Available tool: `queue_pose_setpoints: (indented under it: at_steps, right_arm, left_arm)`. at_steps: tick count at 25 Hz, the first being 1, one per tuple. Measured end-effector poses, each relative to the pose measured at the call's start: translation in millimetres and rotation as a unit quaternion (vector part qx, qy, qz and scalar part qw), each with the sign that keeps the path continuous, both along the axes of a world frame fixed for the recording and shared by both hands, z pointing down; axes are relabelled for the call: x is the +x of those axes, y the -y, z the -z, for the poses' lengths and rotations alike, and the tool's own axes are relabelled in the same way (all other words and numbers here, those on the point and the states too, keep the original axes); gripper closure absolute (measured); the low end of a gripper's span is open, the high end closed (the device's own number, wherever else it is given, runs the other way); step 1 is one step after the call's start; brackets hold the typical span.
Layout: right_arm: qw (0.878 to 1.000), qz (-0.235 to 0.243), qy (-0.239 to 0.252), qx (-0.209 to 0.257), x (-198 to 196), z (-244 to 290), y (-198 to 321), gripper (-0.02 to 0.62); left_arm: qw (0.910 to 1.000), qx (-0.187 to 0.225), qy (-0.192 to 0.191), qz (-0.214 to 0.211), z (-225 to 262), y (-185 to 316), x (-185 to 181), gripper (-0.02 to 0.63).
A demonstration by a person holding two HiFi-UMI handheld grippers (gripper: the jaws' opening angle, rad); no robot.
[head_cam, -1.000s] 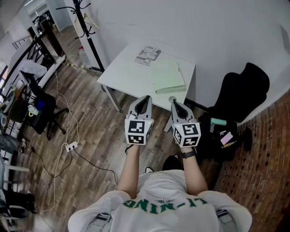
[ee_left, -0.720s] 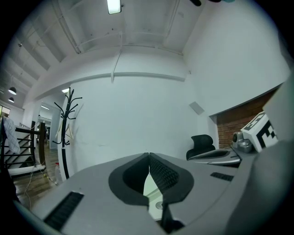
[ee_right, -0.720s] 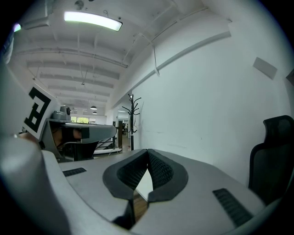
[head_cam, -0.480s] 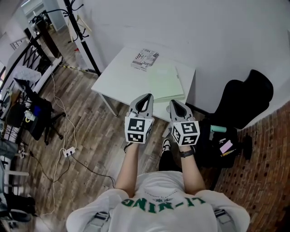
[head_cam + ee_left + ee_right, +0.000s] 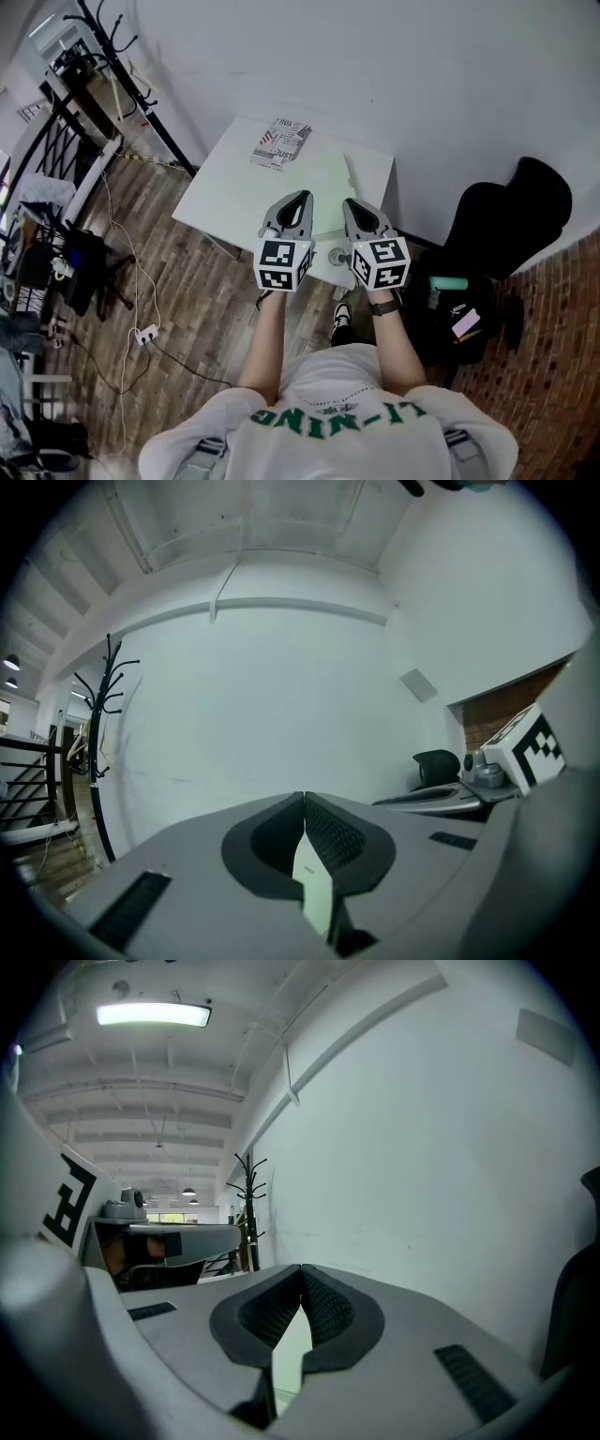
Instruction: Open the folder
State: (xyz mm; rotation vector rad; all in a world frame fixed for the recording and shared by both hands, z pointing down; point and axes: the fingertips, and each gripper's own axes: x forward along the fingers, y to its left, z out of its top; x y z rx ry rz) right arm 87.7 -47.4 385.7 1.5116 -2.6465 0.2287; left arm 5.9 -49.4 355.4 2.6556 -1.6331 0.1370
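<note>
A pale green folder (image 5: 323, 183) lies flat and closed on the small white table (image 5: 230, 192), toward its right side. Both grippers hover side by side above the table's near edge and point at the wall. My left gripper (image 5: 302, 196) has its jaw tips touching, with nothing between them; its own view shows the fingertips (image 5: 305, 799) meeting. My right gripper (image 5: 348, 202) is likewise shut and empty, tips together (image 5: 301, 1269). Neither touches the folder. A thin strip of the folder's green shows through the gap behind each pair of tips.
A printed booklet (image 5: 280, 142) lies at the table's far edge by the white wall. A small round thing (image 5: 336, 255) sits near the front edge between the grippers. A black chair (image 5: 511, 211) and bag stand to the right, a coat rack (image 5: 131, 84) and cables to the left.
I have stepped toward the table: both grippers moved forward together and now hang over its near edge, with the folder just ahead. Both stayed shut.
</note>
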Motion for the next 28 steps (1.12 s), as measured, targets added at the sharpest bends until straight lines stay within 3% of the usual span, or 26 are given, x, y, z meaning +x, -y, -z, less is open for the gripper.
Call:
queue_pose_setpoints:
  at_steps: [9, 18, 28]
  right_arm:
    - [0.999, 0.03, 0.006, -0.016, 38, -11, 92, 0.578]
    - [0.995, 0.055, 0.005, -0.08, 55, -73, 147, 0.578]
    - [0.984, 0.074, -0.031, -0.158, 51, -138, 207, 0.5]
  left_arm:
    - [0.9994, -0.021, 0.006, 0.028, -20, 90, 32, 0.589]
    - [0.9991, -0.033, -0.003, 0.027, -54, 143, 46, 0.591]
    - [0.9979, -0.062, -0.004, 0.017, -89, 208, 40, 0.591]
